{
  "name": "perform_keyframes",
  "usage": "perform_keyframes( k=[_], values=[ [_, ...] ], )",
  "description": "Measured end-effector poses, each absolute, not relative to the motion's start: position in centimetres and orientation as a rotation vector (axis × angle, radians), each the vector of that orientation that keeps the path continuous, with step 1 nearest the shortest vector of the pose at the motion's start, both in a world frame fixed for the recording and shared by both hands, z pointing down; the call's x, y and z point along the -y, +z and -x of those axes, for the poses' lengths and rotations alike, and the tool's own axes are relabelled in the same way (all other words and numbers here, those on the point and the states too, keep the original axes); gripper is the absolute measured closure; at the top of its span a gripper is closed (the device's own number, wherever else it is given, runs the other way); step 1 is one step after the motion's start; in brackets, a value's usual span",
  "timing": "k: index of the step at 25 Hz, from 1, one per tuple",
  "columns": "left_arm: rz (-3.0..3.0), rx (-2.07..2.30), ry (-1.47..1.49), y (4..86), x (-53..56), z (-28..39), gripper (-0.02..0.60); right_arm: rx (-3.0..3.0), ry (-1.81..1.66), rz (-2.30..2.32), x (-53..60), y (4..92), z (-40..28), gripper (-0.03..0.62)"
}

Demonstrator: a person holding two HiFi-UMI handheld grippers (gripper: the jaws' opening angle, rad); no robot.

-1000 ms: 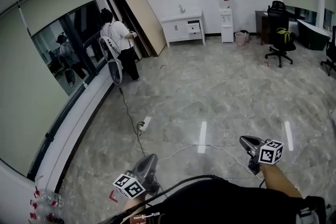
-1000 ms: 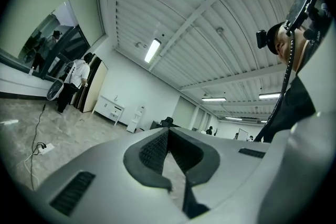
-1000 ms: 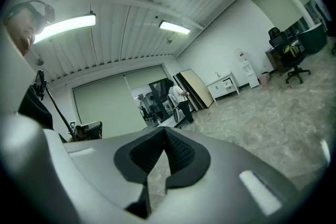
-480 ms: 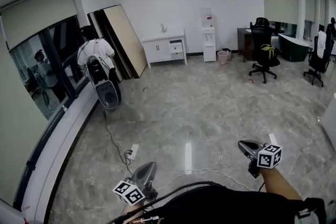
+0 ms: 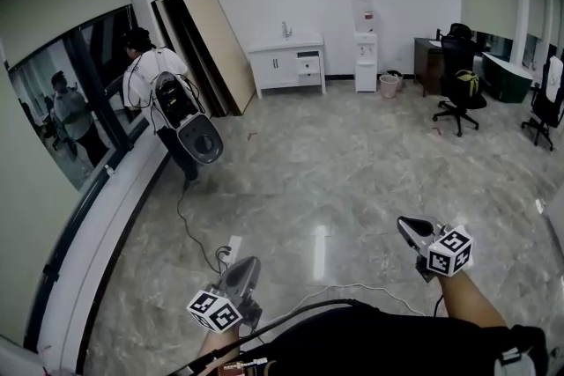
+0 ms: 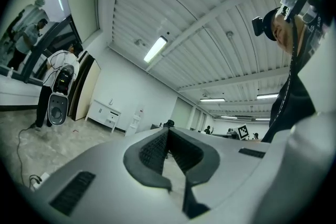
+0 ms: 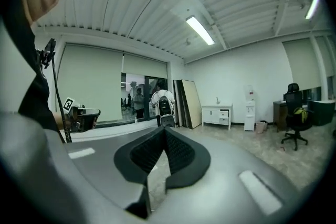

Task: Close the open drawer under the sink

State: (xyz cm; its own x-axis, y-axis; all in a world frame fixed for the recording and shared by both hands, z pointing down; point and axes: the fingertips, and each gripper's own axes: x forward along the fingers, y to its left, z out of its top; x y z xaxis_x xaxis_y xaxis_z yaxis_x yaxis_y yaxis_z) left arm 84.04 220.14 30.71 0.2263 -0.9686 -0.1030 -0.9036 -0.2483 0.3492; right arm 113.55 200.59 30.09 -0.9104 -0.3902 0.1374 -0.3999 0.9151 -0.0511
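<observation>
1. Drawer (image 5: 308,63) under the sink: it stands pulled out on the right side of the white cabinet (image 5: 275,68) against the far wall. That is about 12 o'clock from me and well apart from both my grippers. A water dispenser (image 5: 365,53) stands near the cabinet at its 3 o'clock.
2. I judge this to be the approach step. Nothing of mine touches the drawer, and a wide stretch of marble floor (image 5: 352,154) lies between us.
3. Next I need to cross that floor. A power strip (image 5: 232,249) and its cable lie close in at 11 o'clock, just ahead of my left gripper (image 5: 252,261), so I would step around them. A person (image 5: 150,79) with a bulky device works at 10 o'clock by the window, off my line.
4. Once I am at the cabinet, the move calls for setting 1 gripper tip flat on the drawer front and pushing straight toward the wall.
5. In the left gripper view, my fingers (image 6: 149,150) are pressed together at the tip with nothing between them. The cabinet shows small at 9 o'clock.
6. My right gripper (image 5: 403,224) is the same: fingers (image 7: 144,152) pressed together, pinching nothing. The cabinet sits at 2 o'clock of the tips in the right gripper view.
7. I reckon a closed tip suits a push, so neither pair needs to spread.
</observation>
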Motion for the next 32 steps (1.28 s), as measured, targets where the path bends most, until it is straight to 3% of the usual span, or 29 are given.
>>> perform_keyframes(
  k=[13,21,32],
  values=[
    [-2.084,2.027,-0.488,29.6,-205.5,-79.3,0.581,2.997,0.057,-0.206,-182.2,29.5,-103.1,0.592],
    [-2.067,2.042,-0.448,28.5,-192.6,-82.9,0.581,3.03,0.078,0.002,-170.6,29.1,-102.4,0.592],
    [-2.158,1.863,-0.398,29.6,-176.2,-82.5,0.581,2.931,0.195,-0.236,-159.0,34.4,-107.3,0.592]
  ],
)
